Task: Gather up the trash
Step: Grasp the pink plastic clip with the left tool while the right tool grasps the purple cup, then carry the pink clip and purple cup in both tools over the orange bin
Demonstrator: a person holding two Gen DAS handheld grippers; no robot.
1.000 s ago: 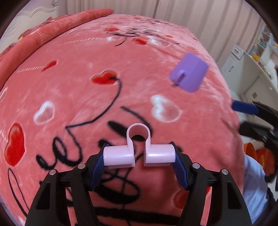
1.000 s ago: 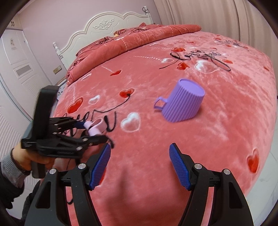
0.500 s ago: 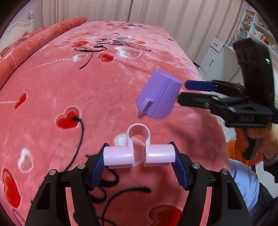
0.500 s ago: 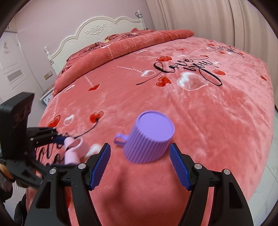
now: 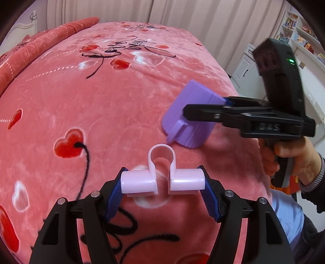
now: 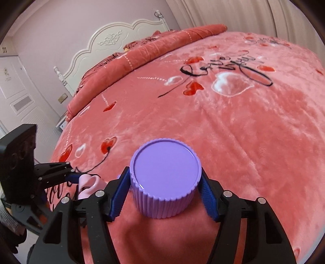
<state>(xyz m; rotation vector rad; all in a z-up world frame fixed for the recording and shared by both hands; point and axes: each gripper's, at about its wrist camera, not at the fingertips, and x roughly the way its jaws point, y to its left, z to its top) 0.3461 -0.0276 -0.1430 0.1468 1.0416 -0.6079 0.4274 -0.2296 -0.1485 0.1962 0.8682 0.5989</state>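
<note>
A purple ribbed cup (image 6: pixel 165 168) stands upside down on the pink heart-print blanket (image 6: pixel 223 121), its handle showing in the left wrist view on the cup (image 5: pixel 189 130). My right gripper (image 6: pixel 165 182) straddles it, jaws closing, both blue pads against its ribbed sides. From the left wrist view that right gripper (image 5: pixel 206 107) comes in from the right, held by a hand (image 5: pixel 290 150). My left gripper (image 5: pixel 162 182) is shut on a pale pink plastic clip (image 5: pixel 140 181) just above the blanket, near the cup. The right wrist view shows that clip (image 6: pixel 87 182) at lower left.
A folded red coverlet (image 6: pixel 162 44) lies by the white headboard (image 6: pixel 113 40). A white door (image 6: pixel 16 91) stands left of the bed. White cabinets and shelves (image 5: pixel 300 40) stand past the bed's right edge, and curtains (image 5: pixel 182 14) hang behind.
The right gripper came forward and down until the purple cup sat between its fingers, then narrowed onto it. The left gripper swung toward the cup, still gripping the pink clip.
</note>
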